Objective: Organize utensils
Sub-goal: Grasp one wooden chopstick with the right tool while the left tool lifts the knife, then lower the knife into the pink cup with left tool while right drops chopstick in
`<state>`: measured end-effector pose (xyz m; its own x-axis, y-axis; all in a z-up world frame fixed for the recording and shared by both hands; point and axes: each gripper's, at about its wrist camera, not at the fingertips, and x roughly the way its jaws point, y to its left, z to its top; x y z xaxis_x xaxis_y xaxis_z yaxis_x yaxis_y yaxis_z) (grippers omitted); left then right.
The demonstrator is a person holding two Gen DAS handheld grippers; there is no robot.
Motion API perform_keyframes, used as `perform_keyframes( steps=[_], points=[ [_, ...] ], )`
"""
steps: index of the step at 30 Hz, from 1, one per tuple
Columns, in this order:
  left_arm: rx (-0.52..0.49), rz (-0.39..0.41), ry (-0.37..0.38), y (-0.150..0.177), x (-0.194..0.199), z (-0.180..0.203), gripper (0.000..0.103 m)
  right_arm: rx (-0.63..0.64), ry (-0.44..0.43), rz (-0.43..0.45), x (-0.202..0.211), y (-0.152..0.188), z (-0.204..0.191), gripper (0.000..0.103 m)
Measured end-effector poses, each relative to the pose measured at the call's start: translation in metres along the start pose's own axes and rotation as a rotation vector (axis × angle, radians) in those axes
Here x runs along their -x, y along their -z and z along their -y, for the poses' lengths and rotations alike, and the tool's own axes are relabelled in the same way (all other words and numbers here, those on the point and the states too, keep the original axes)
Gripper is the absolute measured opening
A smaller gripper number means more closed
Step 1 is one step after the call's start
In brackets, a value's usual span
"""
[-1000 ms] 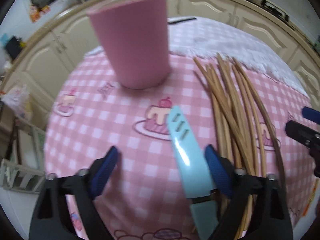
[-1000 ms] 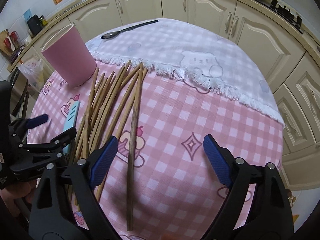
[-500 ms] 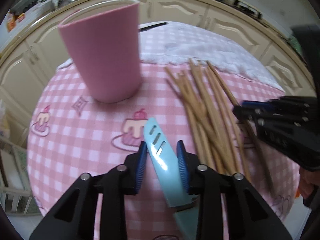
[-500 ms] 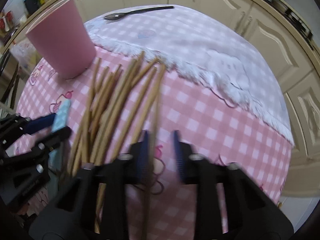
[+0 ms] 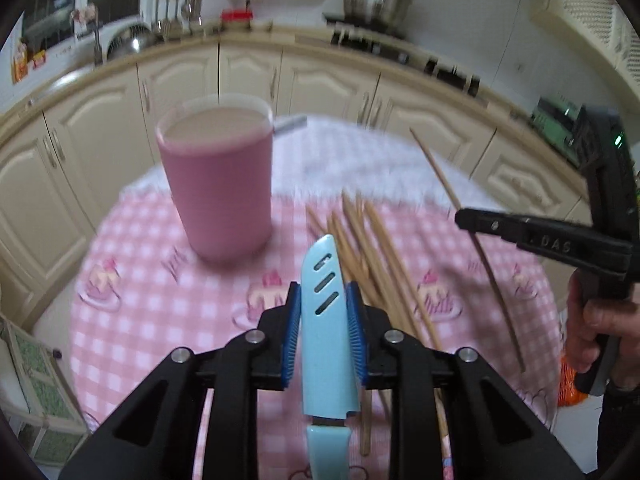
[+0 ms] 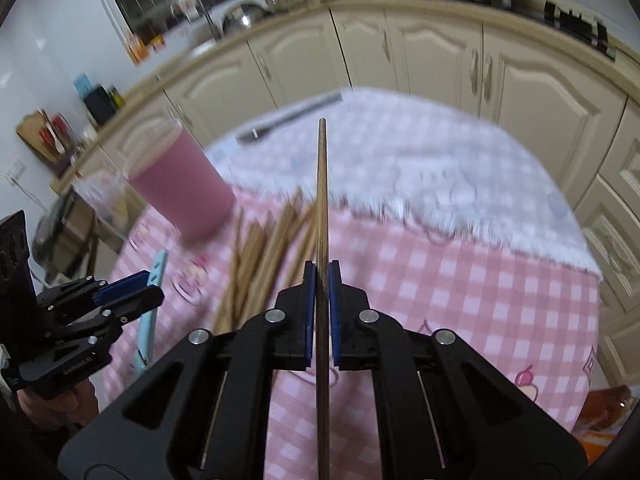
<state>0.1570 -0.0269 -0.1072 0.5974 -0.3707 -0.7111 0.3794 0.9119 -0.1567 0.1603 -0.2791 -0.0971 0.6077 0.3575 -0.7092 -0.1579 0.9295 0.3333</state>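
My left gripper (image 5: 323, 300) is shut on a light blue knife in its sheath (image 5: 324, 320) and holds it above the table, tip toward the pink cup (image 5: 218, 180). My right gripper (image 6: 321, 280) is shut on one wooden chopstick (image 6: 322, 200) and holds it lifted, pointing forward. The rest of the chopsticks (image 5: 372, 252) lie in a loose pile on the pink checked tablecloth (image 5: 160, 312), right of the cup. In the right wrist view the cup (image 6: 184, 188) stands at the left, beyond the pile (image 6: 260, 256).
A dark spoon (image 6: 288, 116) lies on the white cloth (image 6: 440, 160) at the table's far side. Cream kitchen cabinets (image 5: 320, 88) curve around behind. The right gripper (image 5: 560, 240) shows at the left wrist view's right edge, the left gripper (image 6: 80, 320) at the right wrist view's left.
Both grippers closed from open, the left on the blue knife, the right on one chopstick. Both have since lifted their items off the table and tilted upward.
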Motion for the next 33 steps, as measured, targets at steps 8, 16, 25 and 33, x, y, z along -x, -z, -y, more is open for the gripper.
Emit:
perform_keyframes(
  steps=[8,16,25,33],
  points=[
    [-0.004,0.204,0.037,-0.027,0.04,-0.004,0.022,0.01,-0.078,0.16,0.019,-0.019,-0.019,0.007],
    [-0.014,0.358,0.064,-0.062,0.084,-0.008,0.022,0.056,-0.178,0.348,0.04,-0.065,-0.061,0.007],
    [-0.049,0.516,0.026,-0.113,0.141,-0.026,0.022,0.072,-0.284,0.496,0.041,-0.136,-0.107,0.007],
    [-0.032,0.529,-0.008,-0.145,0.129,-0.049,0.022,0.09,-0.279,0.541,0.009,-0.164,-0.13,0.007]
  ],
)
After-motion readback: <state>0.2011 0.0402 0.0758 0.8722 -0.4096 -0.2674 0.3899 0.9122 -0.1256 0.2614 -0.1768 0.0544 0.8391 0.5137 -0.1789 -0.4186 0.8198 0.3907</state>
